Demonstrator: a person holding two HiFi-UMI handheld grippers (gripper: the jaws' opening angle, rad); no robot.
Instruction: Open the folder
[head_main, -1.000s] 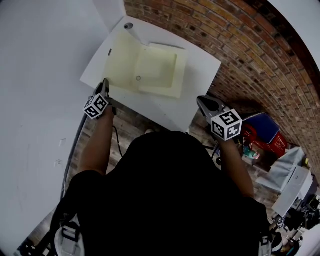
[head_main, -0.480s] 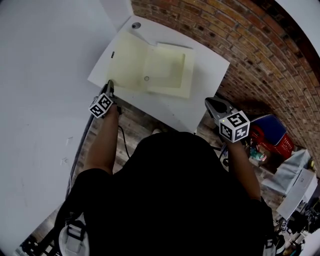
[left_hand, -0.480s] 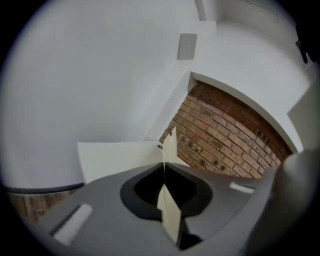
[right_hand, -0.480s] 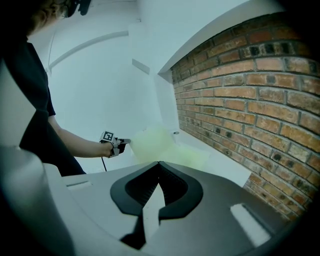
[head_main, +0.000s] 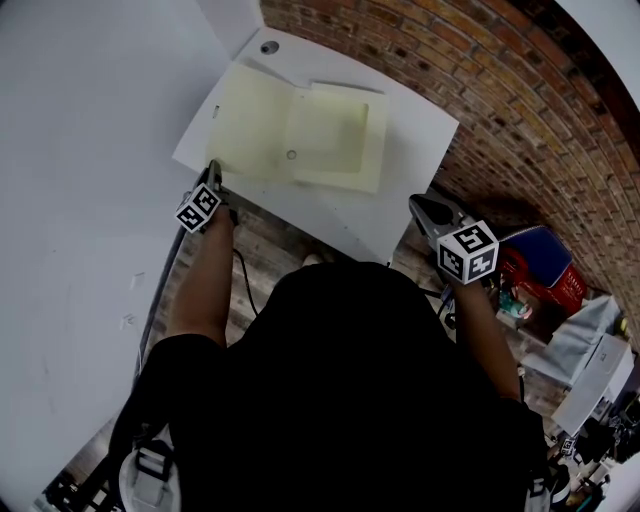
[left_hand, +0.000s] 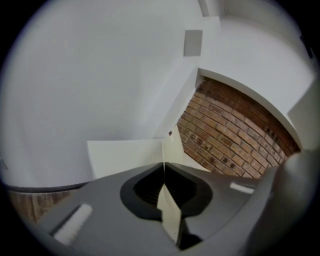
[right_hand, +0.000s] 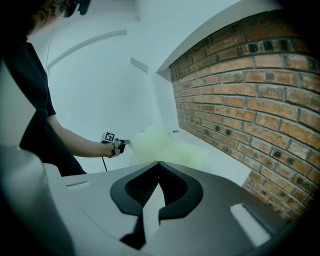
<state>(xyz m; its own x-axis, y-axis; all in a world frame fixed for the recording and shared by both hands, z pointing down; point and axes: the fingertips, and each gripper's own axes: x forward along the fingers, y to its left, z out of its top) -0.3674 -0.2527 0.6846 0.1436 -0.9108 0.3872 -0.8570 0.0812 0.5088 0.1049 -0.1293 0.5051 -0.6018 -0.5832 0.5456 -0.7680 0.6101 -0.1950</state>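
Most of the left side of the head view is plain white wall (head_main: 80, 150), and a brick wall (head_main: 520, 110) curves across the upper right. Between them, in the upper middle, a white table (head_main: 415, 130) stands over a strip of wooden floor (head_main: 285, 240). The person's black top (head_main: 340, 390) fills the lower middle, with a bare forearm running out to each gripper.

On the table lies the folder (head_main: 300, 135) — pale yellow and spread wide. Its larger left leaf reaches toward the table's left edge, and the smaller right leaf sits just right of centre. The same folder shows in the upper middle of the right gripper view (right_hand: 160, 142).

At the folder's lower left corner is the left gripper (head_main: 213, 170). In its own view the jaws (left_hand: 163, 165) are pressed together on the thin edge of the folder's leaf (left_hand: 172, 150), which stands up between them and runs on past the tips.

Right of the table's near corner, well apart from the folder, the right gripper (head_main: 415, 205) hangs off the table. Its jaws (right_hand: 158, 163) meet at the tips with nothing in them.

Smaller still: a round fastener (head_main: 291, 154) near the folder's fold, and a round fitting (head_main: 268, 47) at the table's far corner — upper middle of the frame.
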